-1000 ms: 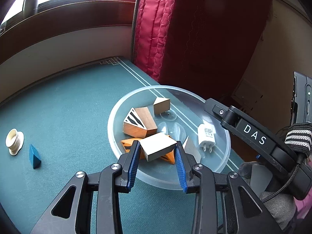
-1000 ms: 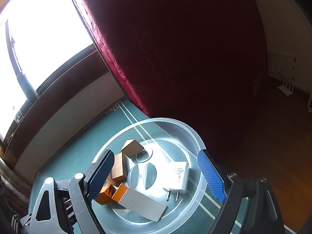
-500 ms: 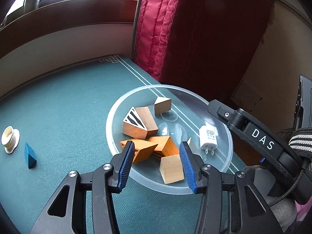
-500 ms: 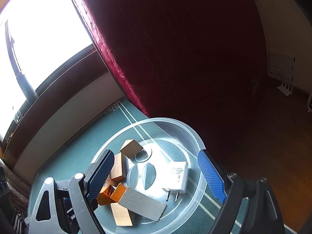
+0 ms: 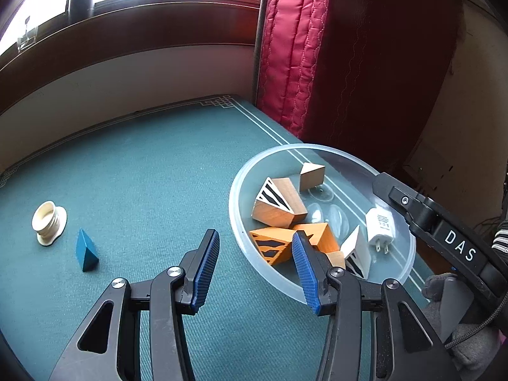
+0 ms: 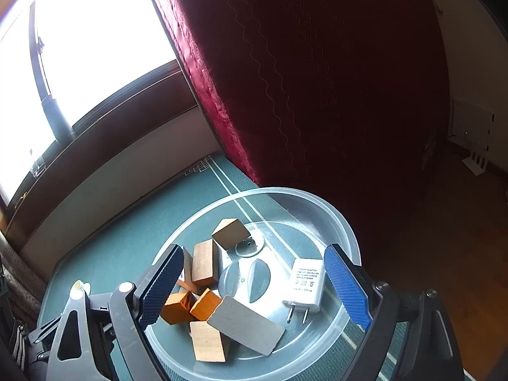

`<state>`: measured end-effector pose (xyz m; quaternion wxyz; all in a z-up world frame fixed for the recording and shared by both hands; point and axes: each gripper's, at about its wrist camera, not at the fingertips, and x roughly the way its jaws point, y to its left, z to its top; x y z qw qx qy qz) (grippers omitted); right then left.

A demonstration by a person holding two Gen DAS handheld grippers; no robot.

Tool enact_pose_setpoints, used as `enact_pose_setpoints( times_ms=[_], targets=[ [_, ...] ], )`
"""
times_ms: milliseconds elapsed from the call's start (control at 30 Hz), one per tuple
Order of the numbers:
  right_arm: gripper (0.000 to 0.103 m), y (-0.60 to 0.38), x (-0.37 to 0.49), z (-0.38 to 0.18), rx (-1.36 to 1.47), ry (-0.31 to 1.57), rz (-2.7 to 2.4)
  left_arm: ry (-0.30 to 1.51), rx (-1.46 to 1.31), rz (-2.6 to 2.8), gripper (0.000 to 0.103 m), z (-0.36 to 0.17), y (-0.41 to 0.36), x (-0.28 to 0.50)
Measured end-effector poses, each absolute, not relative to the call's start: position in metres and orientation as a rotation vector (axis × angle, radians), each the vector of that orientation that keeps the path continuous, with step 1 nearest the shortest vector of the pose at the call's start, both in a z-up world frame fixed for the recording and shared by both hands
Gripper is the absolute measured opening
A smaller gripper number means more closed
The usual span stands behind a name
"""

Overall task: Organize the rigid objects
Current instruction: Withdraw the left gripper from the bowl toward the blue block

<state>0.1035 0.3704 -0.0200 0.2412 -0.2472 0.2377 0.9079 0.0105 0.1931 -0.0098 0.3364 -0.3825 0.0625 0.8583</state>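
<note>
A clear plastic bowl [image 5: 233, 219] on the green table holds several wooden blocks, some with black stripes [image 5: 276, 203], and a white plug charger [image 5: 379, 227]. My left gripper [image 5: 255, 270] is open and empty, low over the cloth by the bowl's left rim. A blue triangular block [image 5: 85, 250] and a cream ring-shaped cap [image 5: 47, 227] lie on the cloth to its left. My right gripper [image 6: 254, 285] hangs over the bowl [image 6: 285, 192], its jaws wide and opening, gripping nothing; beneath it lie the charger [image 6: 306, 282] and a grey-faced block [image 6: 246, 324].
A red quilted curtain [image 5: 317, 63] hangs right behind the bowl. The table's right edge runs just past the bowl, with wooden floor [image 6: 460, 222] below. A wall and window sill [image 5: 127, 31] bound the far side. Green cloth [image 5: 143, 174] stretches left of the bowl.
My left gripper opened and let a pale wooden block drop into the bowl, then drew away to the left of the bowl. The right gripper stayed in place.
</note>
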Motion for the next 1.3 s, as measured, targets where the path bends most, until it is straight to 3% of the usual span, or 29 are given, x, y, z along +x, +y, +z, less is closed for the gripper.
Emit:
enact_pose_setpoints(
  times_ms=[1300],
  targets=[
    [0.093,0.343,0.088,-0.028,-0.716,0.461,2.553,0.127,-1.055,2.413,0.054,-0.013,0.14,-0.02]
  ],
)
